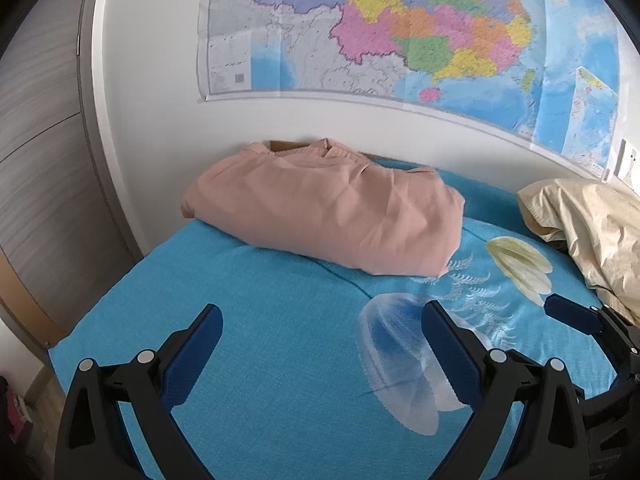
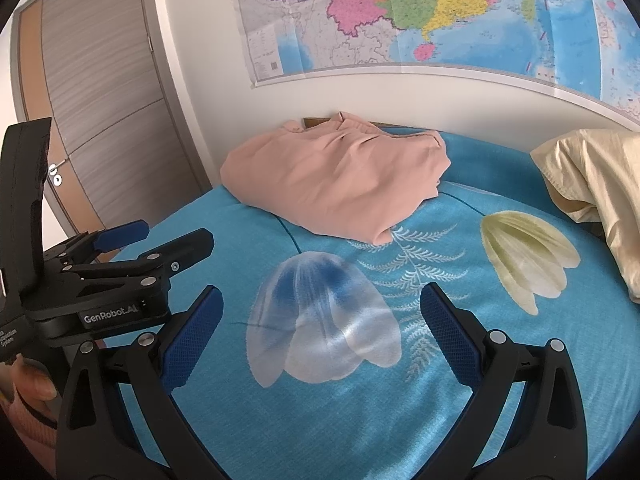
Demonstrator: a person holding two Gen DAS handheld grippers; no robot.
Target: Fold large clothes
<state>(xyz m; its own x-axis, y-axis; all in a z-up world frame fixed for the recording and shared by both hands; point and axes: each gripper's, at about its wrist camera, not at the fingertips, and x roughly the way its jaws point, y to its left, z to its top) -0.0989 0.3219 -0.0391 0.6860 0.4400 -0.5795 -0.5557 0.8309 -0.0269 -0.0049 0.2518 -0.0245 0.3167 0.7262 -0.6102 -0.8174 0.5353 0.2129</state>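
left gripper (image 1: 322, 326): jaws apart, empty | right gripper (image 2: 322, 308): jaws apart, empty | pink garment (image 1: 320, 210): bundled at bed (image 1: 248, 344) far edge by wall, long axis running along that edge | relation: straight ahead of both, well apart; neither clearly nearer | cream pillow (image 2: 596, 184): right edge

The folded garment (image 1: 324, 208) lies on the bed (image 1: 280, 320) at centre frame, against the wall. The map (image 1: 400, 28) hangs above it; what seems a pillow (image 1: 592, 232) sits right, the door (image 2: 100, 120) left.
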